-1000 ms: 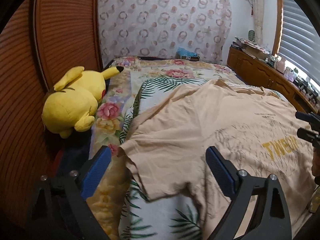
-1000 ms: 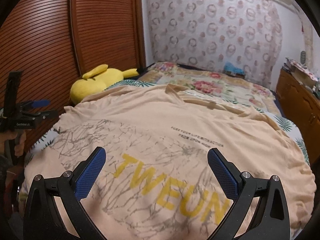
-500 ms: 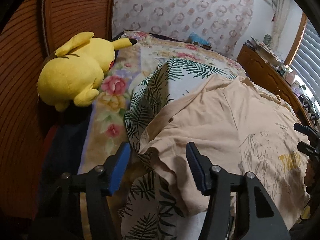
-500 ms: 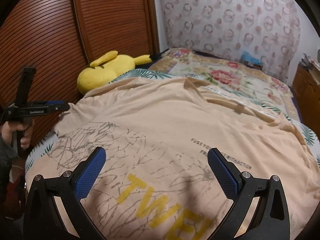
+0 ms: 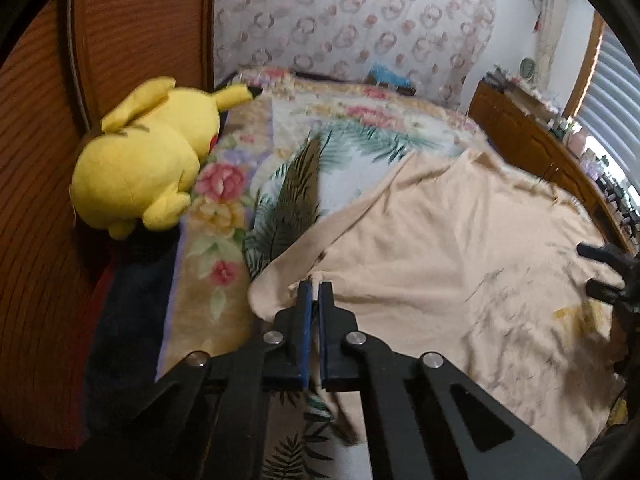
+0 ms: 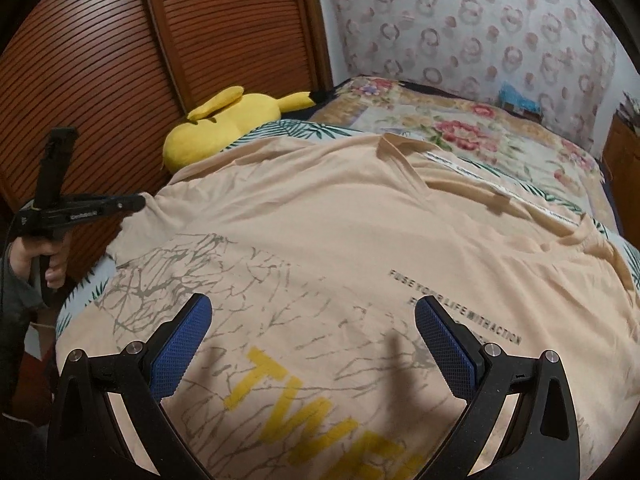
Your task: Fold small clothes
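Observation:
A beige T-shirt (image 5: 440,248) with a yellow print and grey branch lines lies spread front up on the bed. My left gripper (image 5: 315,285) is shut on the edge of its left sleeve, with a fold of cloth pinched between the blue pads. Seen from the right wrist view, the left gripper (image 6: 140,201) bites that sleeve at the T-shirt's (image 6: 320,216) left side, held by a hand (image 6: 48,264). My right gripper (image 6: 312,322) hovers open over the printed chest with nothing between its fingers. The left wrist view catches the right gripper (image 5: 600,268) at its right edge.
A yellow plush toy (image 5: 144,156) lies at the bed's left edge against slatted wooden doors (image 6: 100,40). The bed carries a floral cover (image 5: 224,216) and a leaf-print sheet. A wooden dresser (image 5: 532,140) with small items runs along the right side.
The left gripper moved in on the sleeve and its jaws closed on the cloth. The right gripper slid forward and a little lower over the print, still open.

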Demonstrator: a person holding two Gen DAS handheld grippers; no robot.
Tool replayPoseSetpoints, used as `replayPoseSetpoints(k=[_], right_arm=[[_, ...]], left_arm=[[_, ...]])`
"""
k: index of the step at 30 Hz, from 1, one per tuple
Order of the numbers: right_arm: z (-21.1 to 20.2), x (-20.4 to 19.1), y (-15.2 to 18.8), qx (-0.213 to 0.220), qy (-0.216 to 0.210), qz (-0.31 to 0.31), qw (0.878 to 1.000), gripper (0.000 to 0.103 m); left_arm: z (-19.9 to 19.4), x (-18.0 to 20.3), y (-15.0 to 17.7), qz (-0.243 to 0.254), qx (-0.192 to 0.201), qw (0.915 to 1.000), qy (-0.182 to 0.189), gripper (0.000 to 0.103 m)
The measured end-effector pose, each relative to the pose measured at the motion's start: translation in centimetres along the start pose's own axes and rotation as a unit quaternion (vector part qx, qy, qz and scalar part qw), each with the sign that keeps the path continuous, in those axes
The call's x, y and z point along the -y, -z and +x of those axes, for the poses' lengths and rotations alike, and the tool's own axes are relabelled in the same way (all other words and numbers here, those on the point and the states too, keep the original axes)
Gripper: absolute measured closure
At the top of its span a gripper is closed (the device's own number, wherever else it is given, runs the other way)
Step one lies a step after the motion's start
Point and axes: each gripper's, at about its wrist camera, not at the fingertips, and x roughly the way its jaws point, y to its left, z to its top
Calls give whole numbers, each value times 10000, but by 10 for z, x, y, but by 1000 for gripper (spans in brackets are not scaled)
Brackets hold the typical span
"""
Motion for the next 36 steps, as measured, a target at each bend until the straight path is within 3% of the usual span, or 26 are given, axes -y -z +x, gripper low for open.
replayPoseSetpoints(k=[5, 11, 16, 20, 26, 31, 36], right_arm=[[-8, 15, 5, 80, 40, 244, 9997, 0], [-27, 29, 6, 263, 175, 392, 9987, 0], [-45, 40, 10, 342, 342, 462, 9978, 0], [-56, 50, 15, 390, 465, 546, 9967, 0], [-54, 57, 22, 290, 501, 680, 9960, 0], [-47, 54, 17, 239, 459, 547, 9972, 4], [-35, 43, 3, 209, 213, 334, 9990, 17]], left_arm=[[-20, 23, -14, 141, 207, 9995, 200, 103], [-28, 83, -36, 714, 357, 9950, 605, 103], [-25, 140, -51, 1204, 303, 9868, 1043, 103], [-22, 171, -57, 1445, 196, 9824, 1168, 103], [-24, 171, -63, 1506, 220, 9830, 1029, 93], [-30, 147, -60, 1310, 288, 9881, 756, 74], [-34, 108, -51, 971, 319, 9938, 448, 53]])
